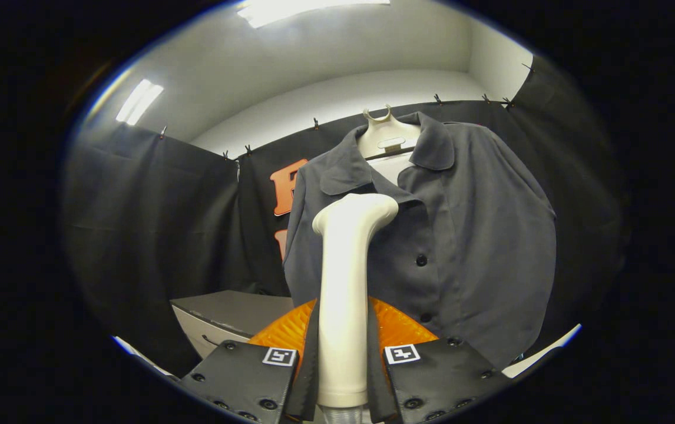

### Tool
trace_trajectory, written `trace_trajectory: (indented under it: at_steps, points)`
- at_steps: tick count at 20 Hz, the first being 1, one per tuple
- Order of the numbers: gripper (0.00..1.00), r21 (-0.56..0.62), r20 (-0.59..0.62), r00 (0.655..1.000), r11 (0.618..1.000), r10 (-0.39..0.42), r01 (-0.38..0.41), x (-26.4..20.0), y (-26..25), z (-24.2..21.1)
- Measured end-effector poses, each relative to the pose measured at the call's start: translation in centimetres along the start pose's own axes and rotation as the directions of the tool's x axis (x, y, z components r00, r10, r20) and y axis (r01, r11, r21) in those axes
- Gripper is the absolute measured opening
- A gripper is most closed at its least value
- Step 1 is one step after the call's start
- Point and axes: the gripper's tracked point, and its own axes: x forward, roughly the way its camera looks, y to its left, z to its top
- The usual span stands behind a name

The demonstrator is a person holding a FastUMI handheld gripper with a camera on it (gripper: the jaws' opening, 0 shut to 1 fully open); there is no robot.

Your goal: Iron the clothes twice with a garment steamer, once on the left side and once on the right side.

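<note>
A dark grey button-up shirt (479, 235) hangs on a pale mannequin-style hanger (386, 138) in front of the black cloth wall. My gripper (342, 365) is shut on the white handle of a garment steamer (346, 282), which stands upright between the fingers. The steamer's bent head (367, 211) points right and rests against the shirt's upper left chest, just below the collar (346, 171). The shirt's buttons (421, 259) run down the front to the right of the steamer.
A grey box-like cabinet (225, 315) stands low on the left, behind the fingers. Black cloth walls (155, 224) close the booth on the left and right. A pale table edge (541, 353) shows low on the right beneath the shirt's hem.
</note>
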Motion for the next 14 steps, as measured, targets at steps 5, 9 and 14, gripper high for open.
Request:
trace_trajectory:
  at_steps: [5, 9, 14]
  points:
    - [0.41, 0.0, -0.02, 1.0, 1.0, -0.004, 0.004, 1.1, 0.2, -1.1]
    - [0.41, -0.001, -0.019, 1.0, 1.0, -0.012, 0.012, 0.8, 0.3, -1.8]
    - [0.41, -0.013, -0.035, 0.999, 1.0, -0.024, 0.023, -0.7, 0.3, -3.9]
